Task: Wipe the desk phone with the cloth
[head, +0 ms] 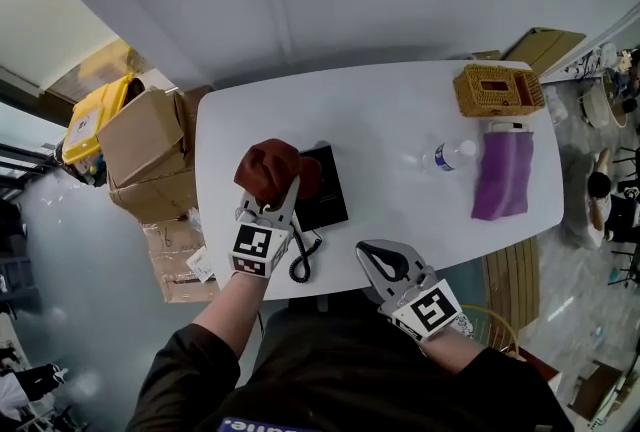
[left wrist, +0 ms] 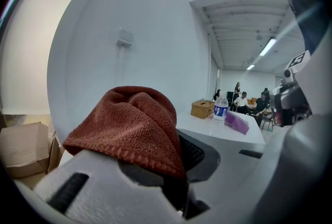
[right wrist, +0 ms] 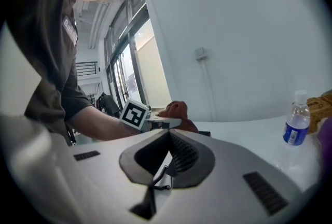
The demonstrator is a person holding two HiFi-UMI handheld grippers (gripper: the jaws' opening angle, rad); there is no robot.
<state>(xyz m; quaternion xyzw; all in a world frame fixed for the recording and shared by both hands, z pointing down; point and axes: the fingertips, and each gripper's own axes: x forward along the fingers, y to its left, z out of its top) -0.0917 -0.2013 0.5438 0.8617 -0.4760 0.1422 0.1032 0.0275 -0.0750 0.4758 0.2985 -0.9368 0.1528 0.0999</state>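
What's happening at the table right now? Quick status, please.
Left gripper shut on red cloth, over left edge of desk phone. Right gripper shut, empty, near front edge of table. Bottle, basket, purple bag far right, clear.

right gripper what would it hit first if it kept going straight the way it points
Most likely the coiled cord of the desk phone, which lies just ahead of the shut right gripper, though depth is unclear.

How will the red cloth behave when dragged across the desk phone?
Probably floppy: the cloth slumps in folds over the left hand-held gripper. Likely light, since it bunches up loosely. Its nubbly weave looks grippy, so slipping free seems unlikely, though loose folds might snag the coiled cord of the desk phone.
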